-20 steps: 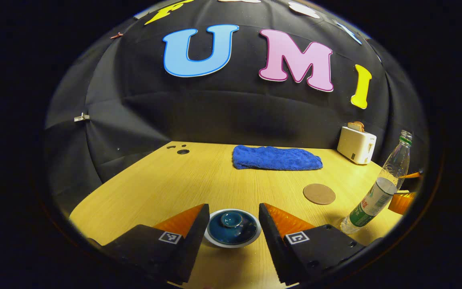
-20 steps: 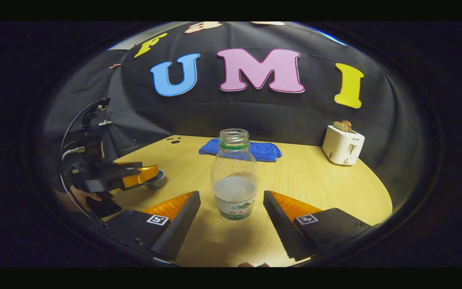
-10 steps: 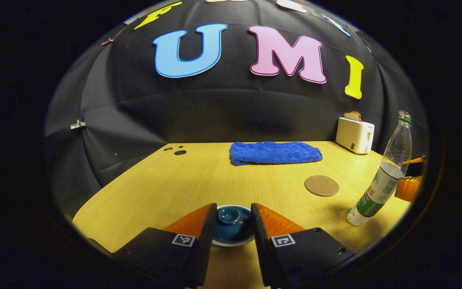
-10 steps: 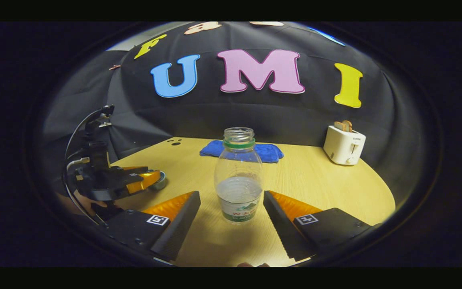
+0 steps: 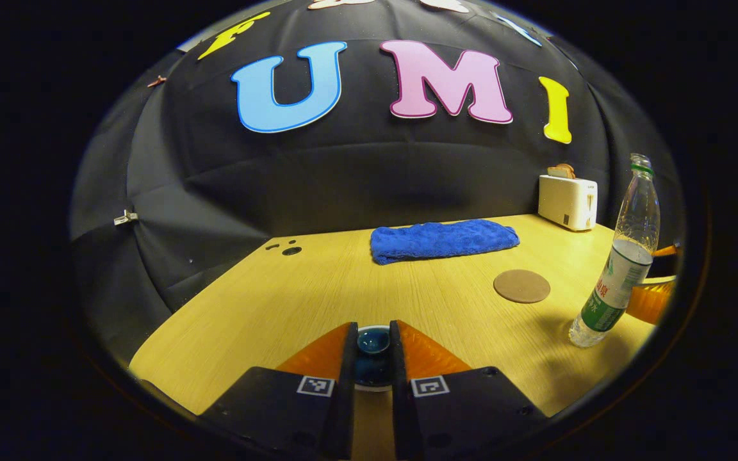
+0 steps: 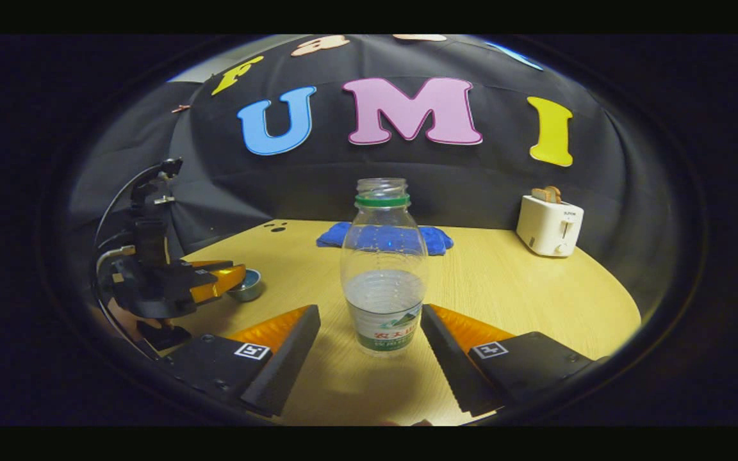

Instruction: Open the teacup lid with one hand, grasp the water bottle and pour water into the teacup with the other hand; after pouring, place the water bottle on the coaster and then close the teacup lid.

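Note:
The dark blue teacup lid (image 5: 373, 342) lies between the fingers of my left gripper (image 5: 373, 328), which is shut on its knob. From the right gripper view the left gripper (image 6: 215, 283) reaches over the small teacup (image 6: 247, 286) at the table's left. The uncapped water bottle (image 6: 383, 282), about a third full, stands upright between the wide-apart fingers of my right gripper (image 6: 369, 312); neither finger touches it. The left gripper view has the bottle (image 5: 619, 269) at far right, and the round brown coaster (image 5: 521, 285) just left of it.
A folded blue towel (image 5: 442, 238) lies at the back of the wooden table (image 5: 279, 301). A white toaster (image 6: 548, 225) with bread in it stands at the back right. Small holes (image 5: 291, 250) mark the table's far left corner.
My left gripper's fingers have closed from wide apart onto the lid's knob. The right gripper has edged closer to the bottle, staying open.

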{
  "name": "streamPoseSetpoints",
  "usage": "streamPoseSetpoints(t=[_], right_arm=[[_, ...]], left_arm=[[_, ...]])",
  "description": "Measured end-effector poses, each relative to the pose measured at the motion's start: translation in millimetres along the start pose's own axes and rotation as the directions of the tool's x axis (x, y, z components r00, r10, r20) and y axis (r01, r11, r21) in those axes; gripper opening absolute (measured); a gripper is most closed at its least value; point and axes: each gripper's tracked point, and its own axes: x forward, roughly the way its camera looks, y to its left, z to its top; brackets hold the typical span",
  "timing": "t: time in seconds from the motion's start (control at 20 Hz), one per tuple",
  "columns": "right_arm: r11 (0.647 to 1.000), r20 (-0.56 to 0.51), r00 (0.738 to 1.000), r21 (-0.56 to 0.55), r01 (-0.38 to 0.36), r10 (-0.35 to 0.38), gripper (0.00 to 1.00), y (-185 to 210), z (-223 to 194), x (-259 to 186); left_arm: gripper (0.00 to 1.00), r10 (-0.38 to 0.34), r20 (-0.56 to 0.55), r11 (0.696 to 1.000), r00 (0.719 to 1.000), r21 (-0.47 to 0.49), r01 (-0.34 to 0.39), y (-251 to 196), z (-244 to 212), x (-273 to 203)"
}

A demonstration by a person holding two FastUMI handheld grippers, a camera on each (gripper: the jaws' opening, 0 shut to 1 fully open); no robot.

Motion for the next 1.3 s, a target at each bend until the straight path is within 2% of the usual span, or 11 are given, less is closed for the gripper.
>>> streamPoseSetpoints(t=[0.1,0.45,0.6,0.65,0.75,0.8,1.3], right_arm=[[1.000,0.007,1.000,0.004,0.005,-0.005,1.00,0.8,1.5,3.5],[0.998,0.034,0.998,0.027,0.050,-0.050,1.00,-2.9,13.6,19.5],[0.997,0.052,0.996,0.031,0.077,-0.078,1.00,-6.3,16.3,26.3],[0.996,0.056,0.995,0.033,0.087,-0.089,1.00,-7.2,16.5,28.5],[0.993,0.058,0.992,0.038,0.109,-0.111,1.00,-7.1,15.2,31.0],[0.992,0.060,0.990,0.043,0.122,-0.124,1.00,-7.3,13.9,32.2],[0.968,0.111,0.962,0.051,0.246,-0.250,1.00,-13.0,19.2,45.5]], left_arm=[[0.26,-0.002,-0.002,1.000,1.000,-0.011,0.002,0.9,2.0,-1.3],[0.25,-0.043,0.007,0.998,0.999,-0.041,0.043,-5.1,13.8,-10.9],[0.25,-0.033,0.013,0.999,0.999,-0.011,0.033,-1.1,16.1,-15.8],[0.21,-0.034,0.018,0.999,0.999,-0.003,0.034,-1.8,17.5,-16.6],[0.22,-0.031,0.016,1.000,0.999,0.002,0.031,-1.7,16.5,-18.3],[0.25,-0.030,0.015,1.000,0.999,-0.005,0.030,-1.7,15.9,-19.1],[0.25,-0.068,-0.004,0.998,0.998,-0.007,0.068,7.0,8.6,-19.4]])
